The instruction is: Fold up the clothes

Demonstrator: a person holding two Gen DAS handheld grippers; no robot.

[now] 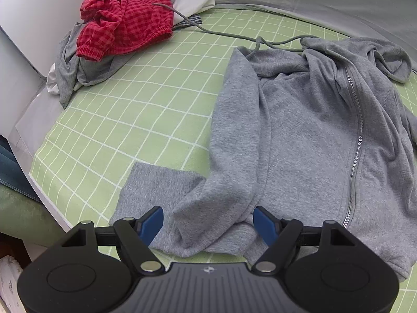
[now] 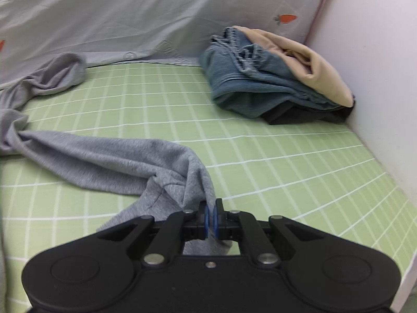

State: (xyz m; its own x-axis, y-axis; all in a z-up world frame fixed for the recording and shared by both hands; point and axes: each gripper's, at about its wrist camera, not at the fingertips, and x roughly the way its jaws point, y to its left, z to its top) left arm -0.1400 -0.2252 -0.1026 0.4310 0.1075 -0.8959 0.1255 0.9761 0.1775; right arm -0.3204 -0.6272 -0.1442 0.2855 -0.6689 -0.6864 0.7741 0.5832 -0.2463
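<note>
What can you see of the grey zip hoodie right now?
The grey zip hoodie is soft heathered knit with a silver zipper, hood and drawcord, lying rumpled, front up, on the green checked sheet. One sleeve folds between the open left gripper; the other stretches out, its end pinched by the shut right gripper.

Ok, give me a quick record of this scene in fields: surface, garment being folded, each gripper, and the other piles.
surface: green grid-patterned sheet
garment: grey zip-up hoodie, spread out, unfolded
left gripper: open, over the hoodie's hem
right gripper: shut on the hoodie's sleeve
left pile: red checked shorts on grey clothes
right pile: folded blue jeans and beige garment by the wall
</note>
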